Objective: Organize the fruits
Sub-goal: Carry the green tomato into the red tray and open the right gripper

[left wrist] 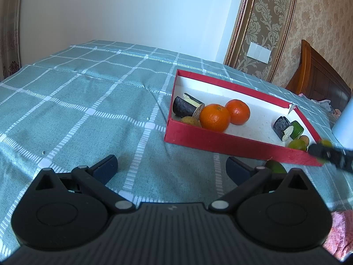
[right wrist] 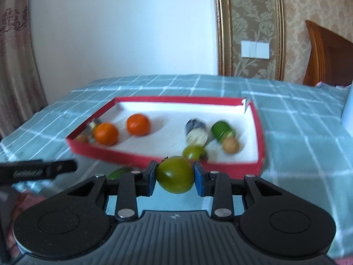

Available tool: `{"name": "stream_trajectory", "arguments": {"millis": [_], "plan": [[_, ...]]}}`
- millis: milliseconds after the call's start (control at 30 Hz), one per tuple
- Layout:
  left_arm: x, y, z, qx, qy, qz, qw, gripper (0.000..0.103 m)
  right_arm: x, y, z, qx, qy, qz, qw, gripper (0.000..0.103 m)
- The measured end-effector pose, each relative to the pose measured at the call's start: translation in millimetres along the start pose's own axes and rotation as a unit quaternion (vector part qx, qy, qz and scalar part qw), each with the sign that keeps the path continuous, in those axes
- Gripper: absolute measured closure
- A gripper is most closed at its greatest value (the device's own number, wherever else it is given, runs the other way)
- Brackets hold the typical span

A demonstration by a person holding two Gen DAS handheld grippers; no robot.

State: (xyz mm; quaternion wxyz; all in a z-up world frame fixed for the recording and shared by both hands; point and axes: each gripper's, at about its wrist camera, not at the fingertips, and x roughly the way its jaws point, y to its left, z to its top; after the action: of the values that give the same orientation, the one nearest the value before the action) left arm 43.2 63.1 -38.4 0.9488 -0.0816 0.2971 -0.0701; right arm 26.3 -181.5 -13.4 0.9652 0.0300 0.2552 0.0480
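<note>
In the left wrist view, most of the fruit is already seen gathered in the red box, which lies on the checked cloth of the table: two oranges sit near its left end beside a dark cut piece and a brownish fruit half hidden by the near wall, while another dark cut piece, a green piece and a small tan fruit are grouped at the right end. One green fruit is left outside on the cloth, just in front of the box's near wall and partly hidden behind the right finger of the left gripper. That gripper's jaws are spread wide and nothing is held or touched by them. The right gripper is seen blurred at the right edge over the box's near corner. So the task is judged well advanced, with at least one fruit in transit and one left to collect. In the right wrist view, which is blurred, a green fruit is clamped between the blue pads of the right gripper, the jaws being drawn in to the fruit's width. It is held just short of the near wall of the box, not yet inside. Behind it another green fruit and the tan fruit are seen in the box, and the stray green fruit shows at the left on the cloth.
</note>
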Motion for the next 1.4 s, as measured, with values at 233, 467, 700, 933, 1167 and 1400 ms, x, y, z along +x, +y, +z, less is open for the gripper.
{"name": "stream_trajectory", "arguments": {"millis": [233, 467, 700, 933, 1167, 1400], "plan": [[0, 0, 0, 0.0, 0.0, 0.0, 1.0, 0.0, 33, -15, 25, 0.004, 0.002, -0.028, 1.0, 0.069], [0, 0, 0, 0.0, 0.0, 0.0, 1.0, 0.0, 52, -6, 30, -0.005, 0.007, -0.016, 1.0, 0.069], [0, 0, 0, 0.0, 0.0, 0.0, 1.0, 0.0, 68, 21, 30, -0.048, 0.01, -0.008, 0.999, 0.069], [0, 0, 0, -0.001, -0.001, -0.001, 1.0, 0.0, 86, 25, 26, -0.053, 0.031, -0.014, 0.998, 0.069], [0, 0, 0, -0.001, -0.001, -0.001, 1.0, 0.0, 94, 18, 26, -0.042, 0.036, -0.024, 0.998, 0.069], [0, 1, 0, -0.001, -0.001, -0.001, 1.0, 0.0, 99, 12, 26, -0.035, 0.046, -0.022, 0.998, 0.069]]}}
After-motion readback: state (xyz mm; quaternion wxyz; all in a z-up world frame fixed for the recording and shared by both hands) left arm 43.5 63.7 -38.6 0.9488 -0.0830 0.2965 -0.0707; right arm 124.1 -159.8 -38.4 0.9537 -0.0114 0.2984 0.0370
